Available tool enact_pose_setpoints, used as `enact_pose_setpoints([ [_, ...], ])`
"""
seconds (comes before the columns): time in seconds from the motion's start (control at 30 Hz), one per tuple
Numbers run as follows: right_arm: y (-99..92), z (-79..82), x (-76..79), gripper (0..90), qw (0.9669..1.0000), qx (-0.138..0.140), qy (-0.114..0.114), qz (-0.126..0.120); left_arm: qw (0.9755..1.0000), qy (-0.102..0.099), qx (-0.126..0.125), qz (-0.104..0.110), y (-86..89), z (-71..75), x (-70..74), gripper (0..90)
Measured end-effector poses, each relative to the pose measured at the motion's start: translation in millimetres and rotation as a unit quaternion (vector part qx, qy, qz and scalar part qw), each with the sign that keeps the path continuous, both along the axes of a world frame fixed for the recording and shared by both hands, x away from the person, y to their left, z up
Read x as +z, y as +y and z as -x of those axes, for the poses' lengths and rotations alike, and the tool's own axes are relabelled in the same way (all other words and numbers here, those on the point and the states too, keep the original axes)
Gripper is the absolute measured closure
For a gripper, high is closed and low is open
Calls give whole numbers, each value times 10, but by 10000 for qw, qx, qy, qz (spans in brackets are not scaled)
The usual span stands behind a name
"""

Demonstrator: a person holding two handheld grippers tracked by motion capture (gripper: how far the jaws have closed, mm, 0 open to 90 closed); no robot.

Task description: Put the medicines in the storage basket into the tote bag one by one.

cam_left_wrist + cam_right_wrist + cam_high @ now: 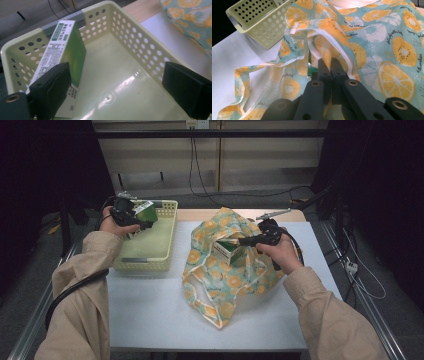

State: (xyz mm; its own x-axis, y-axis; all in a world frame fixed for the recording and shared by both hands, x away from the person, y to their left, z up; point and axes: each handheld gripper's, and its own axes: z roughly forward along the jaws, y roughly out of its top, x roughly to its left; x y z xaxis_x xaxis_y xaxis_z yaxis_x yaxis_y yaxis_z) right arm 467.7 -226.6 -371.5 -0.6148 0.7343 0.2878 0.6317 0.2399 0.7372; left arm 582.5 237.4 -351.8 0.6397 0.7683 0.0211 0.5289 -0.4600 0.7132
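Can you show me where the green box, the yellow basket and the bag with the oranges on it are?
green box (71, 53), left gripper view, on its green side face.
yellow basket (167, 227), high view, on its right wall.
orange-print bag (397, 75), right gripper view, on a printed orange slice.

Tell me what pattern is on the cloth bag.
Orange citrus slices on teal, on the bag; clearest in the right gripper view.

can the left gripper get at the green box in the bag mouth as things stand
Probably not yet: the left gripper is over the basket beside another green box, and the right gripper, pinching the bag, sits by the box in the bag.
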Motion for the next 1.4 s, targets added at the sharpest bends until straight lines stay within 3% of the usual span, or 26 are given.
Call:
enact_pose_setpoints([
  [0.07,-3,-9,6,895,10000,10,0,1,9999,19,149,59,34,-49,-33,80],
  [0.2,6,-10,18,895,10000,33,9,-22,9997,84,200,-107,114,-143,-106,81],
  [0.53,2,-31,12,895,9998,17,127,-126,9978,-55,626,-213,271,-335,-221,97],
  [0.6,4,-28,16,895,9998,16,143,-113,9976,39,656,-229,272,-359,-270,106],
  [0.67,2,-28,23,895,9998,14,148,-141,9969,102,724,-274,259,-363,-313,188],
  [0.8,-20,-26,26,895,9998,-28,152,-152,9960,327,772,-304,206,-339,-387,533],
  [0.83,-30,-27,27,895,9997,-48,168,-153,9955,336,860,-232,189,-324,-392,537],
  [0.93,-50,-18,40,895,9998,-59,156,-138,9952,397,884,-146,157,-267,-334,627],
  [1.0,-62,-4,51,895,9998,-53,135,-151,9951,418,875,-169,134,-215,-276,630],
  [1.1,-85,7,56,895,9997,-75,110,-190,9950,469,874,65,123,-110,-148,632],
  [1.4,-143,38,24,896,9997,-157,91,-173,9973,546,240,425,-44,303,363,634],
])
